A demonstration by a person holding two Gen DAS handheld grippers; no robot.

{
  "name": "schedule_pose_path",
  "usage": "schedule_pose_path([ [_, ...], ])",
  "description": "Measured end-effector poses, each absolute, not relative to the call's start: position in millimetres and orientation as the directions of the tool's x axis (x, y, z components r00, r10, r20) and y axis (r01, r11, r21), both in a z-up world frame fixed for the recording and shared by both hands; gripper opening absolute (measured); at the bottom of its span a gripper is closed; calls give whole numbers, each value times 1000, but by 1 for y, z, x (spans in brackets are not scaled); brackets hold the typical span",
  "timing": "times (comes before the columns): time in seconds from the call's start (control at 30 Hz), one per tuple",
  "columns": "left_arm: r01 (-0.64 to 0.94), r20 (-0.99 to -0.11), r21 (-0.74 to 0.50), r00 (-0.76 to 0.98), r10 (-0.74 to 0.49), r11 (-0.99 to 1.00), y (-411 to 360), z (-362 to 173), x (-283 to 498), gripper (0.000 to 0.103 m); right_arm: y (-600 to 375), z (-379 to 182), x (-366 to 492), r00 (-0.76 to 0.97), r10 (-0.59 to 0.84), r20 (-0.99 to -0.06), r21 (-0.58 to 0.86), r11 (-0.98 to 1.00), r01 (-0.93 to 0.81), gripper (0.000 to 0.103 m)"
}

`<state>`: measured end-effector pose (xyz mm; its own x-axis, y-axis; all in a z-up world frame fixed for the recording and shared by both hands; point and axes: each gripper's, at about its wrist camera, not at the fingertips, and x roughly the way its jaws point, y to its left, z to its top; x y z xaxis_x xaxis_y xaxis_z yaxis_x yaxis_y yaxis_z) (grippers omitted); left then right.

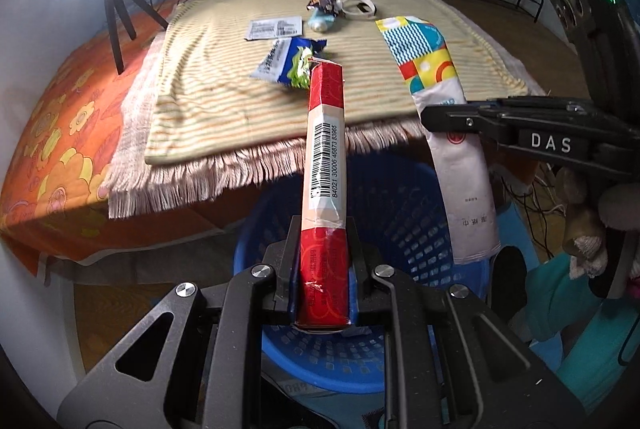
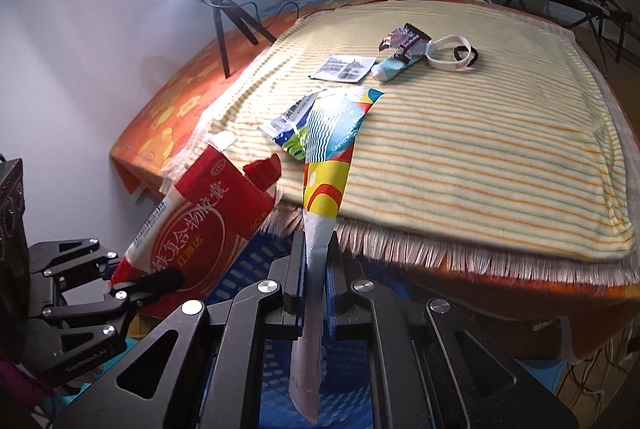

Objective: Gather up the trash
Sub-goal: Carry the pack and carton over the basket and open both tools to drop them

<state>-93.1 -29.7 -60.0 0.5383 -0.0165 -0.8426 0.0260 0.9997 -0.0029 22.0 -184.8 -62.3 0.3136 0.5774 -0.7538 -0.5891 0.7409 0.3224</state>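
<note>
A red box (image 1: 323, 189) is pinched by the left gripper (image 1: 323, 249) above a blue basket (image 1: 404, 221). A colourful wrapper (image 2: 326, 165) is clamped by the right gripper (image 2: 316, 261) over the same basket. More wrappers (image 1: 288, 63) are left on the striped towel (image 1: 240, 101).

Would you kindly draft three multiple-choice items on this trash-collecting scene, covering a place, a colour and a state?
1. Where does the blue green-leaf wrapper lie?
A. On the striped blanket
B. In the basket
C. On the floor

2. What colour is the basket below the grippers?
A. Red
B. Blue
C. White

3. What is the left gripper doing?
A. Hanging open
B. Shut on the colourful packet
C. Shut on the red box

Answers: 1 A, it rests flat on the blanket; 2 B, its mesh wall is blue; 3 C, both fingers press the box's sides, while the right gripper holds the colourful packet.
</note>
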Motion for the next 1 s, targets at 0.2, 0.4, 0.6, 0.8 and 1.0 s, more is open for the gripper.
schedule_pose_path([
  [0.2, 34, -847, 14, 532, -7, 999, -34, -64, -93, 16, -185, -66, 21, 310, 572, -760, 320, 744, -587, 6],
  [0.4, 37, -856, 15, 516, -6, 999, -34, -69, -91, 16, -186, -69, 22, 301, 569, -765, 325, 745, -582, 6],
  [0.6, 41, -869, 22, 495, -1, 999, -37, -75, -90, 36, -184, -72, 21, 284, 568, -773, 334, 744, -579, 6],
  [0.8, 40, -869, 32, 495, 8, 999, -37, -75, -90, 45, -186, -76, 24, 276, 553, -786, 336, 757, -561, 12],
  [1.0, 34, -872, 23, 489, 3, 999, -34, -76, -89, 46, -188, -77, 26, 279, 550, -787, 341, 765, -546, 39],
])
